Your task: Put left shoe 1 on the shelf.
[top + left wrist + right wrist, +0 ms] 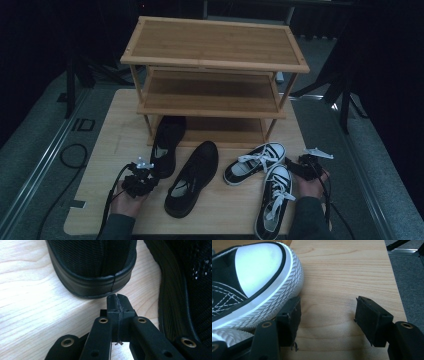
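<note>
With the left gripper point(117, 298) pressed together, empty, at the black shoe's heel point(100, 285) mid-frame, and the right gripper point(327, 320) spread beside the sneaker toe point(262, 272), shelving seems unstarted; next, reopen and grasp.

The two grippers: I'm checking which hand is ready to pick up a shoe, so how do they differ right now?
The left gripper has its jaws pressed together with nothing between them; the right gripper has its jaws wide apart. The left gripper points at the heel of a black shoe without touching it; the right gripper's one jaw lies against the toe of a black-and-white sneaker. Both sit low over the wooden board.
</note>
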`<state>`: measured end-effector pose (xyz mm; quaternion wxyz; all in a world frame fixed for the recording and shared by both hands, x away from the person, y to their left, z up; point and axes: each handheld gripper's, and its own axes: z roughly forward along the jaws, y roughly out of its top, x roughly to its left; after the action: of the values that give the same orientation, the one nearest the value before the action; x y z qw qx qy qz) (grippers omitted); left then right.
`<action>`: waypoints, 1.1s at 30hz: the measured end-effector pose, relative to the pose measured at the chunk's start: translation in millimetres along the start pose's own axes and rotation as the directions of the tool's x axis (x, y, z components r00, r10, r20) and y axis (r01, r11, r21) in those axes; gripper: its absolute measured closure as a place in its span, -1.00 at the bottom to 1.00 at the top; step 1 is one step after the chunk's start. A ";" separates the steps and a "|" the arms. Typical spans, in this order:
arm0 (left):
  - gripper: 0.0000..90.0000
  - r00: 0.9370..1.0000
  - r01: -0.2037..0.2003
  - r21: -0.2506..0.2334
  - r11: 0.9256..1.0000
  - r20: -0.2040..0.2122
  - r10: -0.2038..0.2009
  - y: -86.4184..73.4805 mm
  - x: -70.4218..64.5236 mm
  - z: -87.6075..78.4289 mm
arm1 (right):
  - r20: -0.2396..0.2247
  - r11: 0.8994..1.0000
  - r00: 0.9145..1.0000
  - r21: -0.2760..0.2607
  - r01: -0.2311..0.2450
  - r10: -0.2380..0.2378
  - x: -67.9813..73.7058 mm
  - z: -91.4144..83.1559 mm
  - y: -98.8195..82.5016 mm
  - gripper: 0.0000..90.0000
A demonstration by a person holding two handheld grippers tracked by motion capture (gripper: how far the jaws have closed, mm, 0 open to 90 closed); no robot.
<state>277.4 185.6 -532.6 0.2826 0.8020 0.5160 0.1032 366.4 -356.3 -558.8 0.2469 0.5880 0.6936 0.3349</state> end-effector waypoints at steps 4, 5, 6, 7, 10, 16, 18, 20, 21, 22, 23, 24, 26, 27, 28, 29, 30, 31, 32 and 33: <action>0.99 1.000 -0.006 -0.005 1.000 -0.009 0.006 2.5 -1.4 -0.1 | -0.002 1.000 1.000 0.000 0.000 0.000 0.0 0.2 0.2 -0.18; 0.99 1.000 -0.006 -0.006 1.000 -0.008 0.006 3.4 -1.6 -0.2 | -0.003 1.000 1.000 0.000 -0.001 0.001 0.0 0.3 0.3 -0.18; 0.99 1.000 -0.008 -0.011 1.000 -0.006 0.008 4.2 -1.7 -0.3 | -0.003 1.000 1.000 0.000 0.000 0.000 0.1 0.3 0.3 -0.18; 0.98 1.000 -0.009 -0.016 1.000 -0.005 0.009 5.0 -2.0 -0.7 | -0.003 1.000 1.000 0.000 0.000 0.000 0.0 0.3 0.3 -0.18; 0.97 1.000 -0.012 -0.024 1.000 -0.007 0.012 7.4 -2.6 -1.7 | -0.003 1.000 1.000 0.000 0.000 0.000 0.1 0.3 0.3 -0.18; 0.97 1.000 -0.017 -0.029 0.999 0.001 0.017 10.4 -4.7 -2.7 | -0.003 1.000 1.000 0.000 0.000 0.000 0.1 0.3 0.3 -0.18; 0.97 1.000 -0.024 -0.030 0.999 0.001 0.025 13.2 -5.5 -3.9 | -0.003 1.000 1.000 0.000 0.000 0.000 0.1 0.3 0.3 -0.18; 0.98 1.000 -0.027 -0.039 0.999 -0.002 0.027 16.9 -6.4 -4.2 | -0.003 1.000 1.000 0.000 0.000 0.000 0.1 0.3 0.3 -0.18; 0.98 0.999 -0.034 -0.041 0.999 -0.004 0.034 19.8 -7.1 -3.7 | -0.003 1.000 1.000 0.000 0.000 0.000 0.1 0.3 0.3 -0.18; 0.98 0.999 -0.037 -0.042 0.998 -0.006 0.036 21.3 -7.6 -3.2 | -0.003 1.000 1.000 0.000 0.000 0.000 0.1 0.3 0.3 -0.18; 0.98 0.999 -0.039 -0.044 0.998 -0.010 0.038 23.3 -8.4 -2.3 | -0.003 1.000 1.000 0.000 0.000 0.000 0.1 0.3 0.3 -0.18; 0.98 0.999 -0.042 -0.042 0.998 -0.016 0.041 25.2 -8.7 -1.2 | -0.003 1.000 1.000 0.000 0.000 0.000 0.1 0.3 0.3 -0.18; 0.97 0.999 -0.038 -0.042 0.998 -0.027 0.037 28.1 -8.5 1.0 | -0.003 1.000 1.000 0.000 0.000 0.000 0.1 0.3 0.3 -0.18; 0.97 0.999 -0.037 -0.043 0.998 -0.032 0.035 28.9 -8.2 1.8 | -0.003 1.000 1.000 0.000 -0.001 0.001 0.1 0.3 0.3 -0.18; 0.97 0.999 -0.032 -0.050 0.998 -0.018 0.032 30.9 -6.8 2.7 | -0.003 1.000 1.000 0.000 -0.001 0.001 0.0 0.3 0.3 -0.18; 0.97 0.999 -0.033 -0.058 0.998 -0.010 0.032 32.4 -6.3 3.0 | -0.003 1.000 1.000 0.000 0.000 0.000 0.0 0.3 0.3 -0.18; 0.97 0.999 -0.033 -0.058 0.998 -0.010 0.032 32.4 -6.3 3.0 | -0.003 1.000 1.000 0.000 -0.001 0.001 0.0 0.3 0.3 -0.18; 0.97 0.999 -0.042 -0.063 0.997 -0.007 0.041 34.3 -6.4 3.6 | -0.003 1.000 1.000 0.000 -0.001 0.001 0.0 0.3 0.3 -0.18; 0.97 0.999 -0.052 -0.067 0.996 -0.012 0.051 36.2 -6.9 4.5 | -0.003 1.000 1.000 0.000 0.000 0.000 0.1 0.3 0.3 -0.18; 0.97 0.998 -0.058 -0.068 0.996 -0.016 0.057 39.2 -7.2 5.5 | -0.003 1.000 1.000 0.000 0.000 0.000 0.1 0.3 0.3 -0.18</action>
<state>306.8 165.2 -514.2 0.3032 0.8056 0.4907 0.1349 366.8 -356.2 -558.8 0.2458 0.5876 0.6938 0.3361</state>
